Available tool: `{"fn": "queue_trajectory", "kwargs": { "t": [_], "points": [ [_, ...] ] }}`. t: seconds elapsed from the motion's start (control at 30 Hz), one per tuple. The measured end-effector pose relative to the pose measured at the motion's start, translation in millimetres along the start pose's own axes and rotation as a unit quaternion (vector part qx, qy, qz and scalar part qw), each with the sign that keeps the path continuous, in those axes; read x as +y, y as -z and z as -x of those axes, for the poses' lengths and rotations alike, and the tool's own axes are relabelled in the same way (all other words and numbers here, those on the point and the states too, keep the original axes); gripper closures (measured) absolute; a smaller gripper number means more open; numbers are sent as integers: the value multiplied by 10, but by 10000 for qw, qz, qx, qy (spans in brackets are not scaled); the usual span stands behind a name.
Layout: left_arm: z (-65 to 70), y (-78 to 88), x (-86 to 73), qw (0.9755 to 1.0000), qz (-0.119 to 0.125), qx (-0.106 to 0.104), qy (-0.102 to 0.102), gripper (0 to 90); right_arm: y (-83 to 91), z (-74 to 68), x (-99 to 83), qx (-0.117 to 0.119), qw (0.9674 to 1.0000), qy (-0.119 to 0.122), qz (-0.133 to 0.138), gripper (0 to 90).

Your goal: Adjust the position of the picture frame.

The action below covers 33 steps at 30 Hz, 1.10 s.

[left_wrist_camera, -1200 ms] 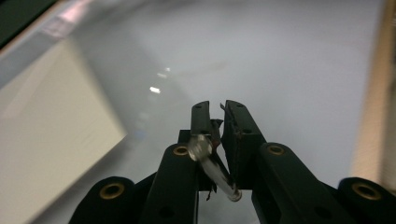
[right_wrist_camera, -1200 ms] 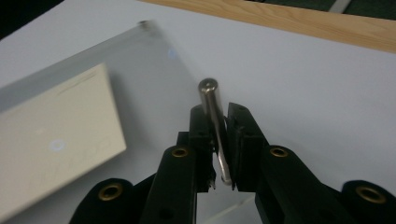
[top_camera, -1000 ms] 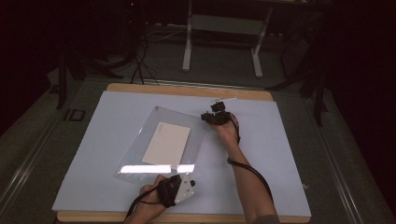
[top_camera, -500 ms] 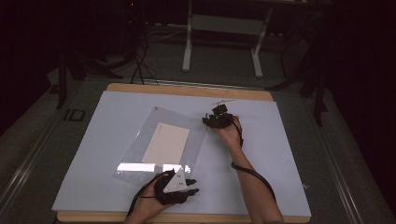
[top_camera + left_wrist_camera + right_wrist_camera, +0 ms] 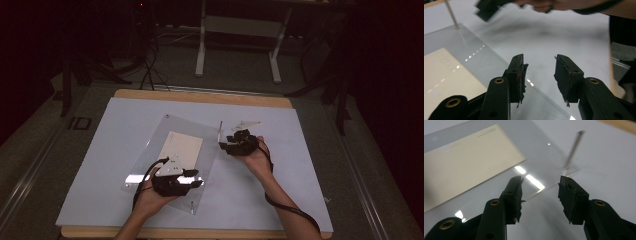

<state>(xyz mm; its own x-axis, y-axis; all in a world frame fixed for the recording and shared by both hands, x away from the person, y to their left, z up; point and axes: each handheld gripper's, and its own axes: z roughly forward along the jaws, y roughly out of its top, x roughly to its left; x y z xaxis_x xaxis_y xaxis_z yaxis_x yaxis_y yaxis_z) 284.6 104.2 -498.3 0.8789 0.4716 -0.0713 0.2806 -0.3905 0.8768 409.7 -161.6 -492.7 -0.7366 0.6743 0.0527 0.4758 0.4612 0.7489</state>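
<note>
The clear sheet (image 5: 172, 155) lay flat on the white mat (image 5: 310, 165) with one cream card (image 5: 181, 147) under it. The left gripper (image 5: 192, 181) hovered above the sheet's near edge, its jaws parted and grasping nothing. The right gripper (image 5: 227, 145) stood just beside the sheet's far right corner, where a thin pin (image 5: 220, 129) rose, jaws likewise released and empty. Both sets of jaws had just been opening. A second earlier, each gripper sat at the sheet's edge; both had since drawn slightly away. Count: one sheet, one card, two grippers.
</note>
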Motion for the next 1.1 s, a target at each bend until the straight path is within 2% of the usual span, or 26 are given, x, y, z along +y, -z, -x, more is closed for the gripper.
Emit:
{"fn": "queue_trajectory", "kwargs": {
  "t": [0.03,0.07,0.1,0.13,0.17,0.2,0.23,0.37,0.5,0.53,0.67,0.8,0.83,0.93,1.0,1.1],
  "points": [
    [-59,-16,14,10000,9,35,51,587,21,-31,-23,31,10000,43,-3,532],
    [-59,-16,14,10000,9,35,51,587,47,-66,-51,93,9999,67,-1,533],
    [-152,-44,41,9999,15,72,123,587,70,-92,-73,127,9999,94,6,533],
    [-152,-44,41,9999,15,72,123,587,70,-92,-73,127,9999,94,6,533],
    [-237,-77,78,9998,-12,76,189,587,114,-141,-120,200,9997,99,45,538],
    [-237,-77,78,9998,-12,76,189,587,136,-160,-144,243,9996,103,57,537],
    [-318,-111,124,9997,-53,125,208,581,155,-183,-169,271,9996,96,80,538],
    [-481,-179,219,9993,-81,197,312,576,228,-280,-263,432,9989,102,172,545],
    [-644,-276,308,9987,-70,270,420,576,284,-429,-356,604,9977,254,189,551],
    [-644,-276,308,9987,-70,270,420,576,284,-429,-356,604,9977,254,189,551],
    [-774,-407,376,9982,-210,300,479,575,309,-602,-434,796,9959,407,171,568],
    [-816,-467,402,9980,-277,328,472,575,303,-704,-482,916,9945,499,138,568],
    [-847,-513,421,9979,-327,348,443,575,296,-771,-515,1017,9932,541,138,568],
    [-873,-551,437,9977,-363,381,432,575,298,-826,-545,1106,9920,588,151,567],
    [-921,-587,450,9974,-358,366,514,575,300,-879,-579,1203,9906,618,182,566],
    [-986,-625,453,9967,-375,403,592,578,297,-992,-641,1365,9871,822,159,573]
  ]
}}
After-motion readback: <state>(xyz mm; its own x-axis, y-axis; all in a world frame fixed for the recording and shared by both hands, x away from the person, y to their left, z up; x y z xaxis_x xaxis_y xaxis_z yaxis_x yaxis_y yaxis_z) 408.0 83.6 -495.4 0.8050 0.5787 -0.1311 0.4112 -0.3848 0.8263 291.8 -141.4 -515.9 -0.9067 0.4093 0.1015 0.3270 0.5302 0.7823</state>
